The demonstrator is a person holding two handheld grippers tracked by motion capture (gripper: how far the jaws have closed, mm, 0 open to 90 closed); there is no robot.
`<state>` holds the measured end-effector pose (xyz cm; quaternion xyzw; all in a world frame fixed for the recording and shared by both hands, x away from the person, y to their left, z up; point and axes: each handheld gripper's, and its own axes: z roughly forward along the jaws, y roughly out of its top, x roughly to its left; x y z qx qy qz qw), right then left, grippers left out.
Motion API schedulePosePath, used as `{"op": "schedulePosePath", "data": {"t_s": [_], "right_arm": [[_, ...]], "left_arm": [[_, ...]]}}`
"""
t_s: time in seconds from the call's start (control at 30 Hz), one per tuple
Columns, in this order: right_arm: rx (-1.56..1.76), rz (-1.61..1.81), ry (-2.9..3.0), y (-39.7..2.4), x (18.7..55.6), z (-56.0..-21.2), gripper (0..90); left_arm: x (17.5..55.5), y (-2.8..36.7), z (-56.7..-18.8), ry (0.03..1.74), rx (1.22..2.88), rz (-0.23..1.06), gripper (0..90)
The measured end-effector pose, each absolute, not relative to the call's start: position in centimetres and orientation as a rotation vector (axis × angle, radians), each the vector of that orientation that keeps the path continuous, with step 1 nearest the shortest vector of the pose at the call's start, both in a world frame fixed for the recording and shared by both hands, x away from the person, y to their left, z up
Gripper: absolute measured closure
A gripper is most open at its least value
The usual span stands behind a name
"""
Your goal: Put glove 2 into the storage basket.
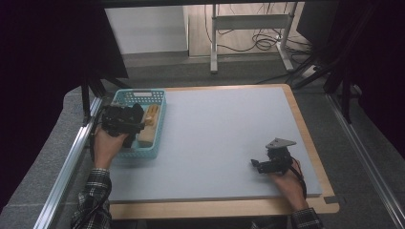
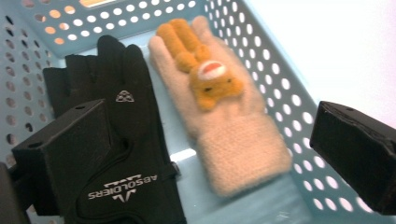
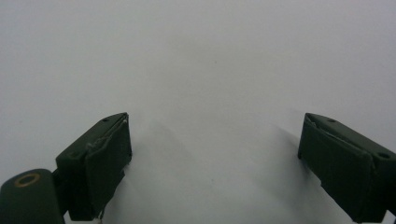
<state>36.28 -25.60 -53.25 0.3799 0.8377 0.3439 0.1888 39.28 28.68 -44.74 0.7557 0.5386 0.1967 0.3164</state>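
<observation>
Gloves, one black (image 2: pixel 121 121) and one beige (image 2: pixel 224 126), lie side by side in the basket (image 2: pixel 289 98) at the table's (image 1: pixel 224 138) far left corner; nothing is lifted yet. My left gripper (image 2: pixel 205 154) hangs over them, jaws spread, empty. My right gripper (image 3: pixel 215 158) rests low at the right, jaws wide, empty.

This looks like a lab or recording setup, not a home. A pale grey mat (image 1: pixel 229 138) covers a wood-edged surface (image 1: pixel 224 208), with aluminium rails (image 1: pixel 64 174) along both sides and black curtains (image 1: pixel 43 52) closing it in. Grey carpet floor (image 1: pixel 310 117) beyond, loose cables (image 1: pixel 260 40) trailing by the metal legs of a desk frame (image 1: pixel 215 45) at the back wall.
</observation>
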Motion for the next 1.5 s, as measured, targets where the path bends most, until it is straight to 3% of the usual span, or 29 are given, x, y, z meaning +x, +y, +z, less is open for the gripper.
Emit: {"op": "schedulePosePath", "data": {"t_s": [0.8,1.5], "right_arm": [[1.068,0.967,2.355,-25.6,36.3,-53.2,9.3],[1.067,0.967,2.355,-25.6,36.3,-53.2,9.3]], "left_arm": [[36.6,26.2,-44.6,1.289,1.952,0.482,0.0],[35.0,21.7,-44.5,1.143,1.992,0.451,0.1]]}}
